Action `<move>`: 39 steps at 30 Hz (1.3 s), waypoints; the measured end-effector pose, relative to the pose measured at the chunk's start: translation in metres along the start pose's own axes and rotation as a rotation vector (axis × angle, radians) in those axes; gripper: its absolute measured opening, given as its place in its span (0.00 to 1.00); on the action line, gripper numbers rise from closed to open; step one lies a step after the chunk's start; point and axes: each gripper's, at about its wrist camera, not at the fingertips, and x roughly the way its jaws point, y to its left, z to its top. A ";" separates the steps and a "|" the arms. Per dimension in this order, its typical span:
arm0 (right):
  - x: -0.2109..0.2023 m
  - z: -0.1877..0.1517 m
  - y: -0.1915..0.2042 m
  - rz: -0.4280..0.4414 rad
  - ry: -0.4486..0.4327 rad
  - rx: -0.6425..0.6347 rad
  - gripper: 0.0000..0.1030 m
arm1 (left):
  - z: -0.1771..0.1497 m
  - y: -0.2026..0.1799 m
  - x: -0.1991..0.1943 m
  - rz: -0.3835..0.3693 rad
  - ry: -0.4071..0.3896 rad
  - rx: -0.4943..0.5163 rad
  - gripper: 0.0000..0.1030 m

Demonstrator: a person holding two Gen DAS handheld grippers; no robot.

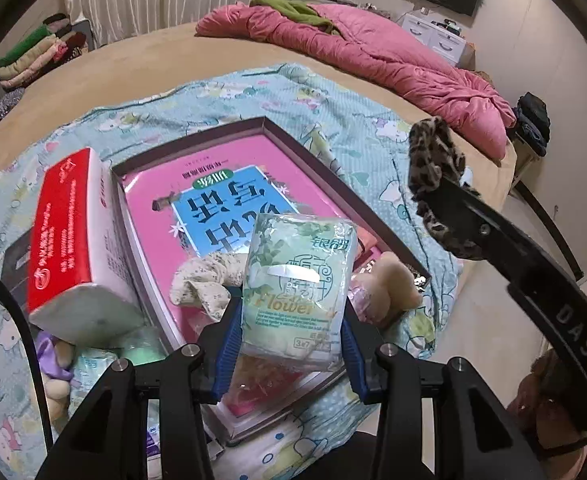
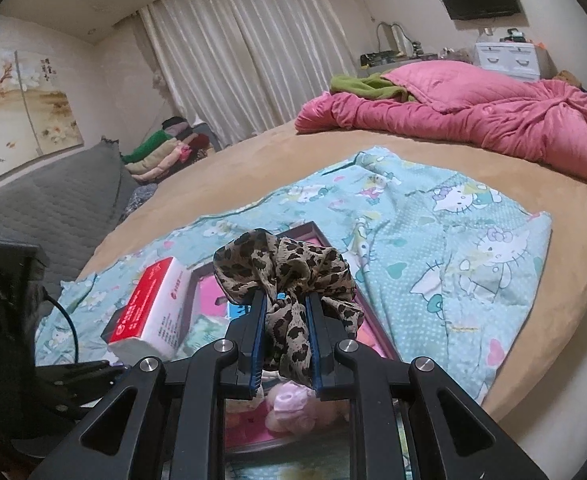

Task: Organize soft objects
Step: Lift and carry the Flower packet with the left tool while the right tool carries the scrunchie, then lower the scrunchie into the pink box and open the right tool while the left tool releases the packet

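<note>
My left gripper (image 1: 291, 312) is shut on a pale green tissue pack (image 1: 299, 288) printed "Flower", held above a shallow dark box (image 1: 269, 128) with a pink and blue liner. A cream floral scrunchie (image 1: 207, 280) and a pink plush toy (image 1: 381, 288) lie in the box. My right gripper (image 2: 284, 300) is shut on a leopard-print scrunchie (image 2: 289, 276), held over the box (image 2: 305, 229); it also shows in the left wrist view (image 1: 433, 168) at the right.
A red and white tissue box (image 1: 73, 240) leans on the box's left edge, also in the right wrist view (image 2: 149, 312). All sit on a Hello Kitty cloth (image 2: 453, 264) on a tan bed. A pink quilt (image 2: 473, 112) lies at the far side. A purple plush (image 1: 53, 360) lies near left.
</note>
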 end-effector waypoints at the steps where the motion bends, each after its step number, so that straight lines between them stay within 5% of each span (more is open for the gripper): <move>1: 0.001 0.000 -0.001 -0.002 0.004 0.000 0.18 | 0.000 0.000 0.003 0.005 0.003 0.002 0.44; 39: 0.065 -0.023 -0.003 -0.054 0.176 -0.043 0.21 | -0.001 0.025 0.042 0.047 0.068 -0.052 0.45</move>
